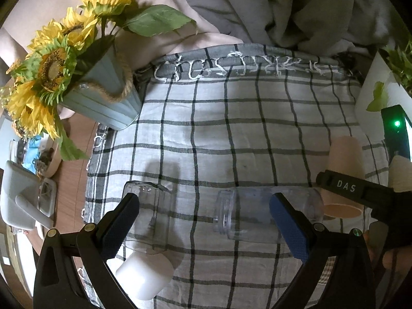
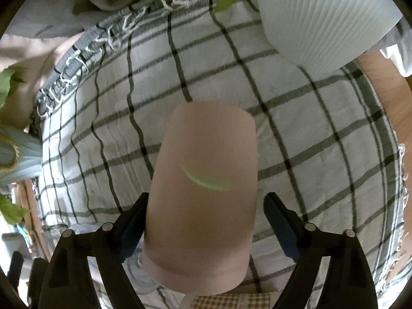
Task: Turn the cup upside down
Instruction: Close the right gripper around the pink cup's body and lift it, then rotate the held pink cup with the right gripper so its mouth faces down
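Observation:
A pink paper cup [image 2: 203, 195] stands upside down on the checked cloth, rim down, between the fingers of my right gripper [image 2: 203, 221]. The jaws are open, with a gap on the right side and the left pad [image 2: 134, 224] close to the cup's wall. The same cup [image 1: 345, 177] shows at the right of the left wrist view, with the right gripper's black finger [image 1: 355, 189] across it. My left gripper [image 1: 203, 226] is open and empty above the cloth, over a clear plastic jar [image 1: 267, 213] that lies on its side.
A clear bottle with a white cap [image 1: 146, 242] lies near the left finger. A blue pot of sunflowers [image 1: 103, 95] stands at the back left. A white ribbed pot [image 2: 327, 18] stands at the back right. The checked cloth [image 1: 231, 128] covers a round wooden table [image 1: 69, 180].

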Motion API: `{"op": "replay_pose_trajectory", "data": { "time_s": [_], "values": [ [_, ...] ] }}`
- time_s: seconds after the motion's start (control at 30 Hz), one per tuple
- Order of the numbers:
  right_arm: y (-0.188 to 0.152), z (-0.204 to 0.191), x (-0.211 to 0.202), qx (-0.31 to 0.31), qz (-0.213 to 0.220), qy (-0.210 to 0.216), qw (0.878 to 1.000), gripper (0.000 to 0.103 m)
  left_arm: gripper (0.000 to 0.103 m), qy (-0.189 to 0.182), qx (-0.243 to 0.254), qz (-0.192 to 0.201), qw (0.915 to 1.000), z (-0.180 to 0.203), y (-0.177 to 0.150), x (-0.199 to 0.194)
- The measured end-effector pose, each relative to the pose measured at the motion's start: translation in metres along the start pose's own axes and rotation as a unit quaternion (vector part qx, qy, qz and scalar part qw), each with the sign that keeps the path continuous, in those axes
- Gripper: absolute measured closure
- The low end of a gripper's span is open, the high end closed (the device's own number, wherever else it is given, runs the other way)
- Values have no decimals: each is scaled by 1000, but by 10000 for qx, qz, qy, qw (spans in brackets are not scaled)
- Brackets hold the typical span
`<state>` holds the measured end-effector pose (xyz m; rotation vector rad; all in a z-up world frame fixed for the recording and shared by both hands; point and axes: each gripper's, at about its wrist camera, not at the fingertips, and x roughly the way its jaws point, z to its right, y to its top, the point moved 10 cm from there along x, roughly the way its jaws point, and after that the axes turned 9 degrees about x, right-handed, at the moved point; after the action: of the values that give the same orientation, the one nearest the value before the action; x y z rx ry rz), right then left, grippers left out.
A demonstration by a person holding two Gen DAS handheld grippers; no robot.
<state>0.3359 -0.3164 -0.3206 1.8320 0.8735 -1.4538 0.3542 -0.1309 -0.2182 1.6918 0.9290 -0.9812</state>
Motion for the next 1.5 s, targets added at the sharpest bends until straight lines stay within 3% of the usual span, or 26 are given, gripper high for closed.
{"op": "replay_pose_trajectory", "data": {
  "time_s": [0.07,0.33,0.83,1.13,1.5],
  "values": [
    [-3,-4,2,-39,-68,78,9999,30,0,-16,-46,-10,10000,-1,-1,0],
    [-4,-5,-8,-179,90,104,9997,31,0,23,-97,43,9999,-1,-8,-9],
    [-24,-10,-110,-672,1292,453,9883,31,0,-96,-589,519,9969,-21,-46,-67],
    [-89,-42,-143,-1129,1474,728,9799,31,0,-8,-854,437,9954,-64,-111,-82],
    [-179,-68,-107,-1340,933,731,9839,31,0,174,-829,-57,9964,-100,-190,-67]
  ]
}}
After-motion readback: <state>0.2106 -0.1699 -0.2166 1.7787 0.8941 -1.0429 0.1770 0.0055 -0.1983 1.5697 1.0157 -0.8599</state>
